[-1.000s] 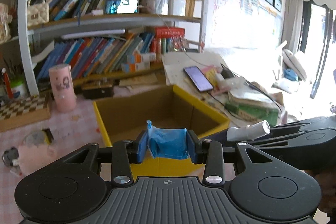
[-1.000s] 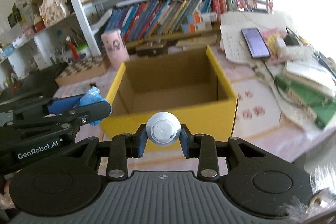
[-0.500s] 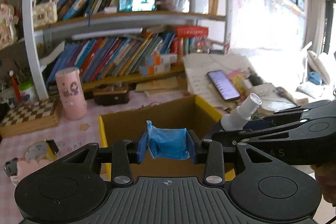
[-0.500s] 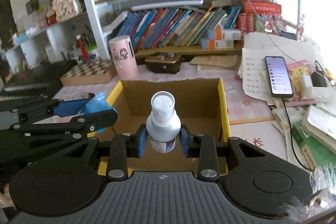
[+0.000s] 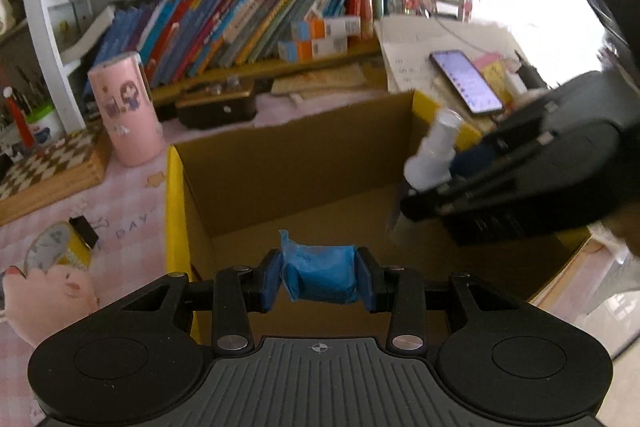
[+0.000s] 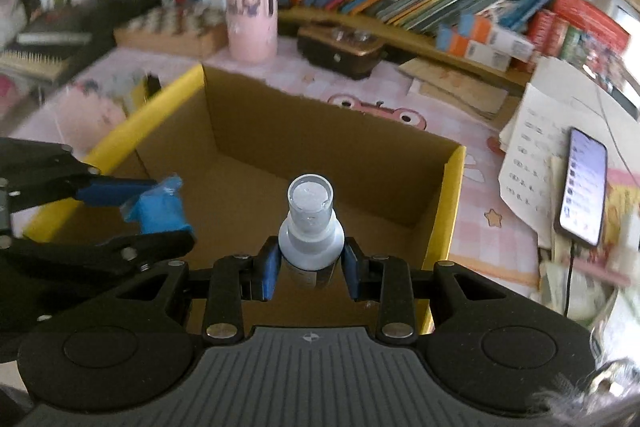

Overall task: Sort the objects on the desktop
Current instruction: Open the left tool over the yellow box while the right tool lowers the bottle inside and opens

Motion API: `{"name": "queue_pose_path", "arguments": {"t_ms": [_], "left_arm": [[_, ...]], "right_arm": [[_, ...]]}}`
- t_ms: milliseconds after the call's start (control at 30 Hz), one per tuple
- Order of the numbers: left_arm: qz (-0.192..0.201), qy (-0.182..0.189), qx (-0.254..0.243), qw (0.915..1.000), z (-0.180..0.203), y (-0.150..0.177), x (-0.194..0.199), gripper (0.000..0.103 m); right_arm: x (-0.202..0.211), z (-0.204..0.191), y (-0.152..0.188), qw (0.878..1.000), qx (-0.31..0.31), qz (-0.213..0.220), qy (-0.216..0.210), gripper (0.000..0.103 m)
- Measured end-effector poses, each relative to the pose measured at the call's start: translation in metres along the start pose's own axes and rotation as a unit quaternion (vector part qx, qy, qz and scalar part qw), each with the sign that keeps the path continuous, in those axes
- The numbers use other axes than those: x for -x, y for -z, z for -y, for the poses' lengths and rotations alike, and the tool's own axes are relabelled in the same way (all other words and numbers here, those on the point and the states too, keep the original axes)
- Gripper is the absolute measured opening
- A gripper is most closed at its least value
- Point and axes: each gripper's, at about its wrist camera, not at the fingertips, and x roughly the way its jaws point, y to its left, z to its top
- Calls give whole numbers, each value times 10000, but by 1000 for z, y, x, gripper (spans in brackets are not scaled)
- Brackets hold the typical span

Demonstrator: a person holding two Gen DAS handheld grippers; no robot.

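- Left wrist view: the left tool (image 5: 319, 281) is seen closed on a crumpled blue packet (image 5: 318, 277), which is pinched across its middle between the two blue pads. The packet is held over the open cardboard box (image 5: 280, 167), near the box's left front corner.
- The packet is judged to be light, soft and easily squashed; a hold across its bulk, as is shown, is thought secure enough, and little is risked if it is let fall into the box.
- In the same view the right tool (image 5: 430, 179) is seen at the right, above the box's right side, with a small white bottle (image 5: 432, 155) clamped in it and tilted.
- A pink cylinder (image 5: 126, 109) and a chessboard (image 5: 44, 167) are seen on the pink-clothed surface (image 5: 120, 231) left of the box, and a phone (image 5: 466, 81) lies on papers to the right.
- Right wrist view: the right tool (image 6: 310, 269) is seen closed on the small white bottle (image 6: 311, 227), which is gripped at its body below the shoulder, with its clear cap pointing away over the box's bare floor.
- The bottle is judged stiff, smooth and somewhat slippery, and light; the body, not the narrow cap, is thought the better place to be held.
- The left tool (image 6: 160, 215) with its blue packet (image 6: 158, 211) is seen at the left, inside the box's yellow rim (image 6: 144, 119).
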Motion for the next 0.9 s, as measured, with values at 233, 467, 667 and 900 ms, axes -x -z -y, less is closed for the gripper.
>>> {"name": "queue_pose_path", "arguments": {"t_ms": [233, 467, 667, 900], "left_arm": [[-344, 67, 49, 9994, 4, 3, -14, 38], [-494, 80, 260, 9984, 0, 3, -18, 39], [-360, -57, 257, 9990, 1, 2, -14, 49], [211, -269, 247, 9991, 5, -3, 10, 69]], "right_arm": [[-35, -2, -13, 9932, 940, -668, -146, 30], [-47, -14, -14, 9849, 1504, -836, -193, 30], [-49, -11, -17, 9887, 1275, -765, -194, 31], [-17, -2, -24, 9979, 632, -73, -119, 42]]}}
